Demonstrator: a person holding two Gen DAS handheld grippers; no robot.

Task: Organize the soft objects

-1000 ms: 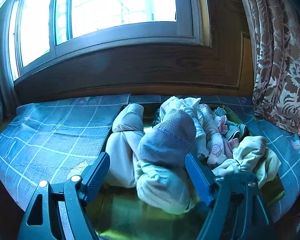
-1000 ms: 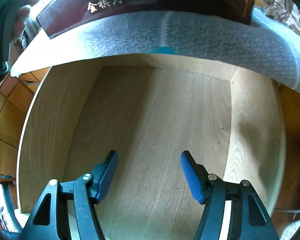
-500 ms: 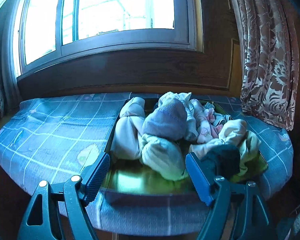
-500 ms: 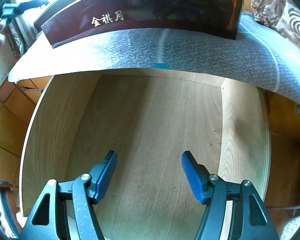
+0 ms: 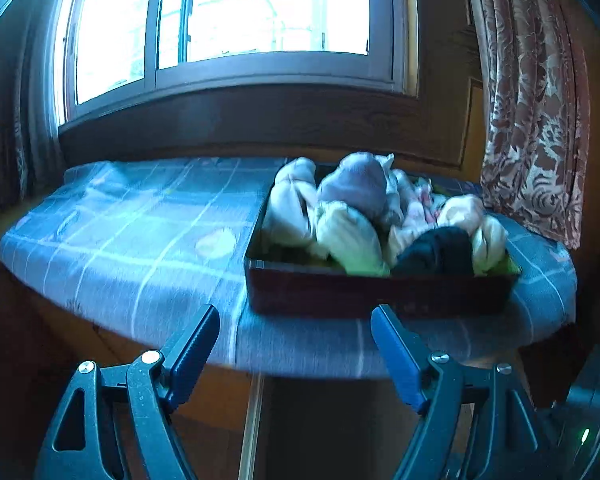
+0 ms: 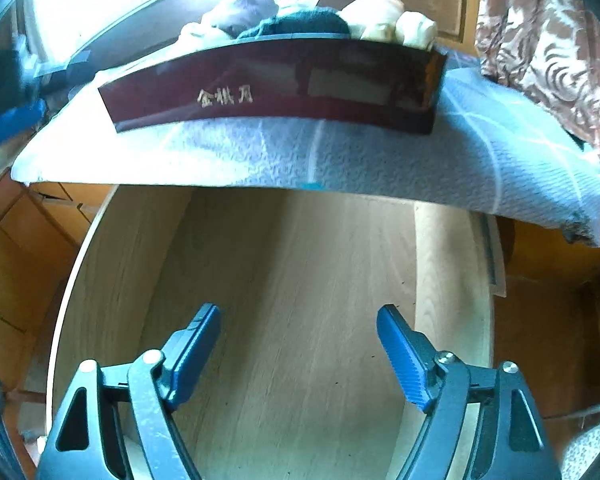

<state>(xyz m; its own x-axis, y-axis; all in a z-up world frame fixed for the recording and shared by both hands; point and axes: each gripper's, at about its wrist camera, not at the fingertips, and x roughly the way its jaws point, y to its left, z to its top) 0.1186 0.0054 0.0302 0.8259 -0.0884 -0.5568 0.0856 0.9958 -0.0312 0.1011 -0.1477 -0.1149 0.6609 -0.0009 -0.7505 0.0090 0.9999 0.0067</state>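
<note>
gold characters: three chinese-style characters, blurred, on the front wall of the dark red glossy rectangular box (image 6: 276, 92), left of its middle, in the right wrist view
reading: too soft to read with certainty
same box, left wrist view (image 5: 380, 292): front wall dark and blurred, no legible writing
other text: none readable

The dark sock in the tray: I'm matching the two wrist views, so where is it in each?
Left wrist: dark sock lies right of centre, at the tray's near wall.
Right wrist: it shows at top centre, above that wall.
Shared landmark: the patterned curtain.
</note>
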